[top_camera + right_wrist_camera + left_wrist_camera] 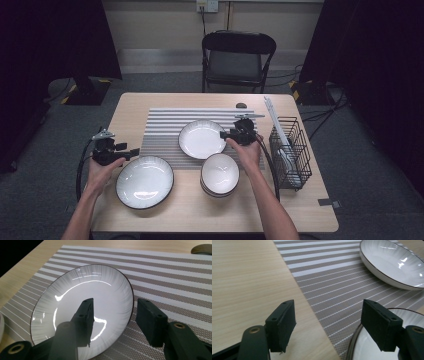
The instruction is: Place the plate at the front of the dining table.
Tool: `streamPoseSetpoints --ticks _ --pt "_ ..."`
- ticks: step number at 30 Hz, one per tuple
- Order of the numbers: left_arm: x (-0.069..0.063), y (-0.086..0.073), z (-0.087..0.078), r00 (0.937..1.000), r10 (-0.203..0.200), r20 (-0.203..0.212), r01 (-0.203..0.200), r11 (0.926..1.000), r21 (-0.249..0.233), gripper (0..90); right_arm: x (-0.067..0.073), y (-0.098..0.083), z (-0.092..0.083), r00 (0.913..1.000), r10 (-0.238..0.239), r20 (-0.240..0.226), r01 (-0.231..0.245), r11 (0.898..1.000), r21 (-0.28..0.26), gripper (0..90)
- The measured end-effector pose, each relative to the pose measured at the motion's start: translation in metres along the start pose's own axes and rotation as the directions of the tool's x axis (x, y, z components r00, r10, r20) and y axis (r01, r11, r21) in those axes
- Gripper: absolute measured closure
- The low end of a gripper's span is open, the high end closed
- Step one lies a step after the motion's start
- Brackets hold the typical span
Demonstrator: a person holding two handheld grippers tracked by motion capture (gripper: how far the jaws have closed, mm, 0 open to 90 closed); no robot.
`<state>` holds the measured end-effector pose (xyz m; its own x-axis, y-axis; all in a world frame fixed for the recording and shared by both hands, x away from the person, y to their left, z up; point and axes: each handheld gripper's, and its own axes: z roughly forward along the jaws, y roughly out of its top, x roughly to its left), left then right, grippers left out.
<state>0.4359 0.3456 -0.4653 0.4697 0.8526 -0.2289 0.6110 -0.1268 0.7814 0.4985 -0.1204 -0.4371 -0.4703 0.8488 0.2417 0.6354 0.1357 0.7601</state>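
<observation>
A white plate with a dark rim (pixel 201 139) (pixel 75 297) lies on the striped placemat (pixel 165 125) (pixel 170 277). My right gripper (pixel 223 134) (pixel 113 317) stands open astride the plate's right rim, one jaw over the plate and one outside it, neither pad pressing. A larger white plate (pixel 145 181) (pixel 362 347) sits at the front left, off the mat. My left gripper (pixel 134 151) (pixel 328 326) is open just left of it, one jaw above its rim, nothing held. The plate on the mat (pixel 394 262) lies farther off in the left gripper view.
A stack of white bowls (pixel 220 173) stands in front of the mat. A black wire basket (pixel 290 145) holding utensils is at the table's right edge. A small dark round thing (pixel 241 105) (pixel 202 248) lies behind the mat. A folding chair (pixel 237 55) stands beyond the table.
</observation>
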Motion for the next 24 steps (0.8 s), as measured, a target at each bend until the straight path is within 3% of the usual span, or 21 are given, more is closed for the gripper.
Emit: streamPoseSetpoints --ticks 10,16,23,24 --pt "0.016 -0.011 -0.001 0.9968 0.016 -0.079 -0.013 0.9989 0.044 26.1 -0.006 0.002 -0.031 0.9993 0.029 -0.025 -0.030 0.998 -0.050 48.1" --pt "0.027 -0.020 0.002 0.9937 0.004 -0.112 0.003 0.9980 0.063 22.2 -0.006 -0.003 -0.046 0.9996 0.017 -0.024 -0.019 0.998 -0.064 47.6" --pt "0.028 -0.023 0.006 0.9899 0.017 -0.141 -0.005 0.9961 0.088 22.0 0.000 -0.016 -0.060 0.9993 0.002 -0.038 -0.005 0.998 -0.070 47.7" --pt "0.028 -0.023 0.007 0.9878 0.035 -0.152 -0.020 0.9946 0.101 22.0 0.002 -0.017 -0.062 0.9992 -0.006 -0.039 0.003 0.997 -0.073 47.7"
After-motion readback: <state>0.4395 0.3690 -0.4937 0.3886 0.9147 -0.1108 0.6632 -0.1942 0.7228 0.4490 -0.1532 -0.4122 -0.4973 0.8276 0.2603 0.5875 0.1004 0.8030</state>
